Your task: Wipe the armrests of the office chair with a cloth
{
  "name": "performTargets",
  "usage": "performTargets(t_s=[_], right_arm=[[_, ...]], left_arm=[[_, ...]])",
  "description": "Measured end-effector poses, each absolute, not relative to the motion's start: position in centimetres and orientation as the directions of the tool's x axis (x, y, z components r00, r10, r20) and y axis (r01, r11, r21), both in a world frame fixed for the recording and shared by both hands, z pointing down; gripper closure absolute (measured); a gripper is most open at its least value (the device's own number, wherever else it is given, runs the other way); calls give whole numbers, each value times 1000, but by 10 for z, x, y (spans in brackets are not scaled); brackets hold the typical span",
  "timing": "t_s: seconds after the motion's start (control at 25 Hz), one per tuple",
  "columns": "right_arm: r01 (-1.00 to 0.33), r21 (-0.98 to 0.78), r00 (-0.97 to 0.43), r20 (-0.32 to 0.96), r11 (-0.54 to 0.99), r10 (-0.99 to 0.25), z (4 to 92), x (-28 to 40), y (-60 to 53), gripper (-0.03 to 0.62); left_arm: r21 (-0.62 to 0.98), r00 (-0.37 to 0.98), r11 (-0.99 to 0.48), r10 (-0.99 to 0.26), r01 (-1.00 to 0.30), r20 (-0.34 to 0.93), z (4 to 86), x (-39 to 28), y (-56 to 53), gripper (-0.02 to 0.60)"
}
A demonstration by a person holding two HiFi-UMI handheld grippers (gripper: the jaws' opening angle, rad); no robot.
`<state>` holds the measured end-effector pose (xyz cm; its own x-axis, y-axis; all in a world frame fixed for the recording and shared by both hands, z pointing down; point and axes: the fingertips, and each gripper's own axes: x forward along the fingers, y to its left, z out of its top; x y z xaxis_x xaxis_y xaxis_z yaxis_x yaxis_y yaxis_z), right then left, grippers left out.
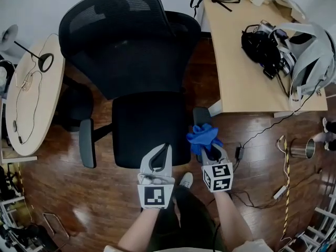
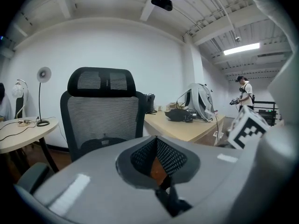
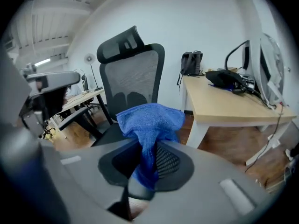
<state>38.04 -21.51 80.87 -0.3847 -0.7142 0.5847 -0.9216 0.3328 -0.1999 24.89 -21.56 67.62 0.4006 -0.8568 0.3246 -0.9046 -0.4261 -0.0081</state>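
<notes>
- Armrests of the office chair (image 1: 126, 46) both run 12-to-6 in the head view, one on each side of the seat (image 1: 147, 133).
- The right armrest (image 1: 200, 114) lies at 12 o'clock from the right gripper (image 1: 211, 152), just ahead of it. The left armrest (image 1: 86, 143) is well apart, toward 9 o'clock across the seat.
- The right gripper's jaws are clamped on a blue cloth (image 1: 203, 137). The cloth bunches up past the tips and, seen from above, covers the near end of the right armrest. Whether it is touching the pad or hanging just over it I cannot tell.
- The left gripper (image 1: 164, 152) has its jaws closed together with nothing between them. It sits over the front edge of the seat, pointing to 12 o'clock, between the two armrests.
- Judgement: the right armrest is the nearer target, and the hand with the cloth is already lined up on its long axis. A wipe would run straight toward 12 o'clock along the pad and back to 6.
- The left armrest would need the cloth carried across to 9 o'clock.
</notes>
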Motion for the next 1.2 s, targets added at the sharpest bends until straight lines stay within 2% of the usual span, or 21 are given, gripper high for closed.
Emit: performTargets(t_s=[0.12,0.24,0.32,0.56,0.64,0.76,0.84,0.96,1.0,1.12,1.2], right_arm=[[-922,-175,-386,506,346,-772,814,381,-176,517],[-924,-184,-382,478,335,-791,814,382,-151,517],[-925,-176,-380,397,337,-835,802,382,-157,517],[-920,-99,-383,32,378,-923,634,376,-219,517],[-921,-87,-378,-40,381,-925,590,368,-230,517],[-908,-108,-398,-82,405,-914,559,346,-232,516],[-894,-108,-429,-73,435,-900,555,320,-228,516],[-875,-96,-477,-2,475,-879,562,267,-218,516],[-873,-102,-479,-15,478,-878,560,249,-217,516],[-874,-104,-473,-51,475,-880,554,190,-213,516],[-880,-99,-462,-42,464,-886,550,150,-206,516]], left_arm=[[5,411,-432,-852,-902,324,676,255,-212,514],[16,417,-436,-848,-900,327,679,258,-208,515],[14,416,-437,-846,-899,334,682,257,-207,515],[9,405,-422,-863,-907,302,651,239,-217,512],[15,392,-407,-871,-914,297,631,223,-223,512],[1,359,-374,-891,-928,277,600,192,-225,512],[-27,328,-344,-914,-939,238,580,162,-222,491],[-83,300,-302,-953,-950,36,543,99,-224,491],[-96,293,-293,-956,-951,14,538,77,-223,491],[-88,270,-276,-960,-957,80,548,5,-217,491],[-80,265,-270,-962,-960,61,543,-40,-215,491]])
